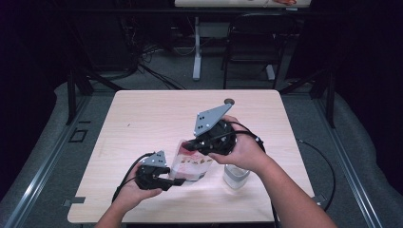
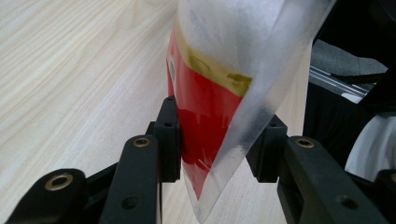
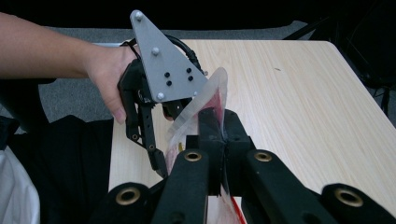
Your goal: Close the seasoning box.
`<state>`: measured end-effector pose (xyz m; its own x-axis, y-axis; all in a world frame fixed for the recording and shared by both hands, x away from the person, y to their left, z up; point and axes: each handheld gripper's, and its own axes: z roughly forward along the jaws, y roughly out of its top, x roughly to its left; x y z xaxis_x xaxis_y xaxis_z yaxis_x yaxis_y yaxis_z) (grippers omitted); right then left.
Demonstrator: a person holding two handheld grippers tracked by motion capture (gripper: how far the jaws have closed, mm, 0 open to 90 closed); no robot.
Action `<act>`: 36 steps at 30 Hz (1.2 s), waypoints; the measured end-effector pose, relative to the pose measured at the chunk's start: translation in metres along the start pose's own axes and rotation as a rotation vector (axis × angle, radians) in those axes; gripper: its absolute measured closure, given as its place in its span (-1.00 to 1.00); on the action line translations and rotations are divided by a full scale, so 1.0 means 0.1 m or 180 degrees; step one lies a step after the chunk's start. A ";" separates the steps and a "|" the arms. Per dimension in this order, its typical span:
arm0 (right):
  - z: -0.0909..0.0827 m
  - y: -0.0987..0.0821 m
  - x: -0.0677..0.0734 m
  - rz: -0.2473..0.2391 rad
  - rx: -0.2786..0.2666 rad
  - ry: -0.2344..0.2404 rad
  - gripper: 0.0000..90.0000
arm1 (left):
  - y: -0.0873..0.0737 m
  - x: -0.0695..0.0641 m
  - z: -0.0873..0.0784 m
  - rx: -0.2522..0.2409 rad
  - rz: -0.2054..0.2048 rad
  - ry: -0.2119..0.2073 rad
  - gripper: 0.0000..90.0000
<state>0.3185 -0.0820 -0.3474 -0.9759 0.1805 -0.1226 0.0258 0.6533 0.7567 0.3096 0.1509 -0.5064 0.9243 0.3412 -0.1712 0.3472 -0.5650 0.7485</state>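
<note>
Two tools pinching one clear bag [image 1: 192,164], left tool [image 1: 177,181] low, right tool [image 1: 189,145] raised, tilted down.

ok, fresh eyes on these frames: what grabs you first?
The clear plastic bag with red print, held up over the table's near centre between both grippers. The right gripper is clamped on its upper edge; the left gripper brackets its lower corner. A clear container stands beside the right hand.
</note>
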 end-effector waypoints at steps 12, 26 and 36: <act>-0.02 -0.08 0.00 0.0036 0.0002 -0.0055 0.93 | 0.01 0.00 -0.04 0.0114 -0.0032 0.0021 0.43; -0.12 -0.23 -0.01 0.0127 -0.0054 -0.0126 0.92 | 0.08 -0.01 -0.09 0.0267 -0.0007 0.0019 0.45; -0.21 -0.27 0.01 0.0132 -0.0184 -0.0144 1.00 | 0.18 -0.04 -0.19 0.0331 0.0037 0.0085 0.46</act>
<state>0.3122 -0.1152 -0.3546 -0.9634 0.2404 -0.1183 0.0522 0.6014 0.7973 0.3095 0.1534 -0.4802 0.9243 0.3532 -0.1447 0.3523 -0.6434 0.6797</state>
